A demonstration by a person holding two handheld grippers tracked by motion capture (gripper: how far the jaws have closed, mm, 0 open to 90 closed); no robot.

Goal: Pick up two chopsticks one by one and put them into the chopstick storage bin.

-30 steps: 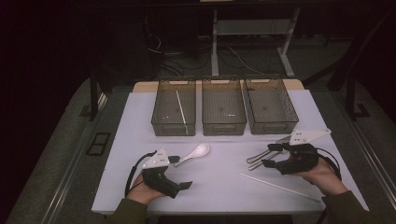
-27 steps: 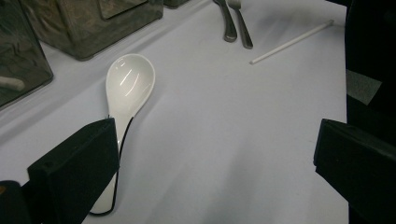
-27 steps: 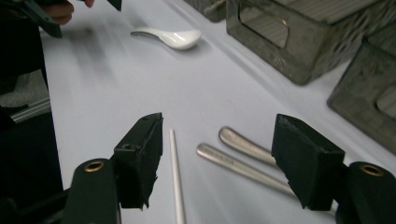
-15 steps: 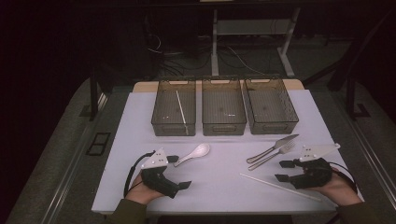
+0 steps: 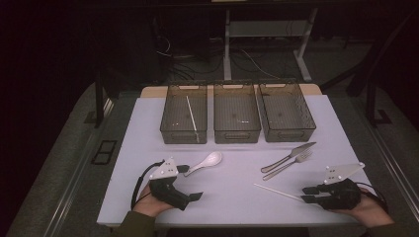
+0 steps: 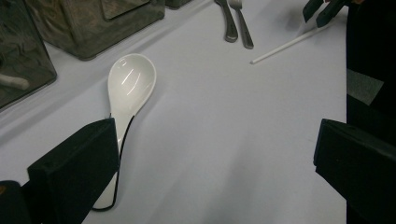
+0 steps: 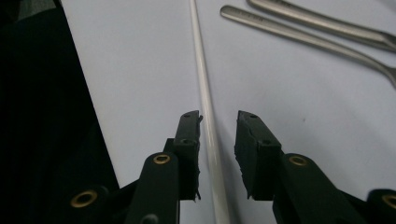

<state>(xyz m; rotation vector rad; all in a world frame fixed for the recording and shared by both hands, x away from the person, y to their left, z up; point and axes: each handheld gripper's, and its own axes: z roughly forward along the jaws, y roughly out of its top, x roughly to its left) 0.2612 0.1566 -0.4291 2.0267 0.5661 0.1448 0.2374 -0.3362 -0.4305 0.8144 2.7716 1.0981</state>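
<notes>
In the high view, a white chopstick (image 5: 278,192) is being approached on the table (image 5: 237,197) by the right gripper (image 5: 307,194) near the front right edge, while the left gripper (image 5: 189,182) is being rested beside a white spoon (image 5: 204,162); another chopstick (image 5: 191,113) is lying in the left bin (image 5: 184,114). In the left gripper view, the jaws are being held wide, with the spoon (image 6: 127,93) lying by the left one, not gripped. In the right gripper view, the jaws have just been closing and are being held narrow around the chopstick (image 7: 205,112), the pads not yet pressing. Being thin and round, it is likely being put at risk of rolling or squirting out if pinched off-centre, or of tipping when lifted by its end.
</notes>
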